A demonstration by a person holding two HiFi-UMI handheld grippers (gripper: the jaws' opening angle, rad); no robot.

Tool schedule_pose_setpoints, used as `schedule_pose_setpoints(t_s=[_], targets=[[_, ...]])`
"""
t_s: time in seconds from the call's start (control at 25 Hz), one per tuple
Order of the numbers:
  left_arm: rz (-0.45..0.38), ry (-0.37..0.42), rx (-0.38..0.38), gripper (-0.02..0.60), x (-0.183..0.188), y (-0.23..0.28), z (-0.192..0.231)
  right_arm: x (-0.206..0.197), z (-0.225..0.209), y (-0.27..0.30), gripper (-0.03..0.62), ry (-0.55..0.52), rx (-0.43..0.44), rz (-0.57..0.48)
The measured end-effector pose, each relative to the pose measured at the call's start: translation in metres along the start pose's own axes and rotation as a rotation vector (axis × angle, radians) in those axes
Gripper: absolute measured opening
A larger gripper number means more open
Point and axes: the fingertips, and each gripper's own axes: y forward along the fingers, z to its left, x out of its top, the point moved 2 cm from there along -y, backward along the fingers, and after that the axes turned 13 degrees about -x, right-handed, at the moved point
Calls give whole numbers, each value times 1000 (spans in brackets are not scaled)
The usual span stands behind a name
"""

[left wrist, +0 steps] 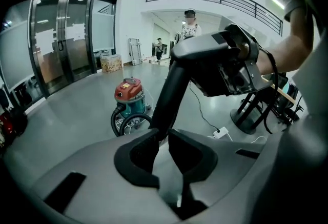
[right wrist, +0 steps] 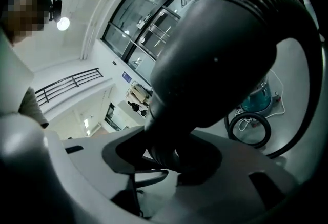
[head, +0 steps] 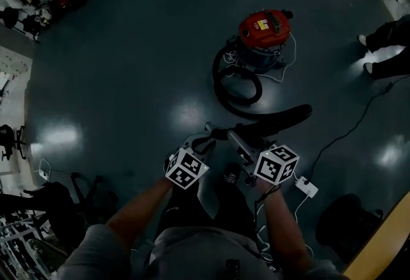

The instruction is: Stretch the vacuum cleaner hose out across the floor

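The red-topped vacuum cleaner (head: 264, 29) stands on the dark floor. Its black hose (head: 238, 86) is coiled beside it, then runs toward me. My right gripper (head: 242, 144) is shut on the hose's thick ribbed end (right wrist: 220, 64), which fills its jaws (right wrist: 169, 159). From there a rigid black tube (left wrist: 174, 84) slants down to my left gripper (left wrist: 161, 138). The left jaws stand a narrow gap apart. The tube's lower end meets their tips and is partly hidden behind the left finger. I see no pad pressing on it. Both grippers (head: 200, 139) are raised in front of me.
A person (head: 384, 48) stands at the right; another (left wrist: 189, 25) stands farther back. A white power strip (head: 306, 186) with its cable lies near my right foot. A chair base (left wrist: 251, 115) is at the right, and glass doors (left wrist: 61, 38) at the left.
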Motion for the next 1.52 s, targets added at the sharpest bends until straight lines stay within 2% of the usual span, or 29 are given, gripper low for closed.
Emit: schedule_pose_setpoints(t_s=[0.16, 0.28, 0.36, 0.44, 0.56, 0.68, 0.88, 0.92, 1.0, 1.04, 1.2, 1.36, 1.44, 1.52], targets=[[-53, 55, 57, 147, 23, -40, -1, 24, 38, -16, 166, 34, 14, -55], [-108, 80, 25, 244, 40, -59, 1, 38, 66, -23, 166, 35, -17, -98], [-136, 85, -20, 256, 48, -67, -1, 41, 88, -25, 166, 19, -43, -119], [-167, 109, -50, 256, 57, -77, -3, 42, 113, -25, 166, -13, -67, -125], [-203, 189, -51, 255, 64, -97, -3, 44, 152, -25, 166, -39, -93, -142], [-242, 256, -68, 255, 66, -120, -1, 53, 187, -30, 166, -22, -108, -190], [-361, 358, -117, 242, 75, -163, -5, 64, 245, -37, 166, 23, -90, -269], [-385, 384, -121, 207, 80, -173, -6, 65, 254, -38, 166, 31, -88, -279], [-420, 450, -115, 98, 88, -192, -7, 67, 268, -38, 166, 43, -90, -301], [-429, 481, -109, 66, 91, -200, -7, 68, 272, -38, 168, 49, -93, -315], [-433, 537, -105, 58, 99, -222, -7, 71, 270, -44, 187, 115, -136, -354], [-350, 609, -82, 57, 107, -219, -5, 71, 250, -50, 212, 218, -158, -394], [-333, 614, -66, 57, 111, -213, 0, 68, 242, -57, 212, 225, -148, -411], [-324, 581, -49, 57, 120, -210, 5, 62, 233, -71, 212, 206, -136, -418]])
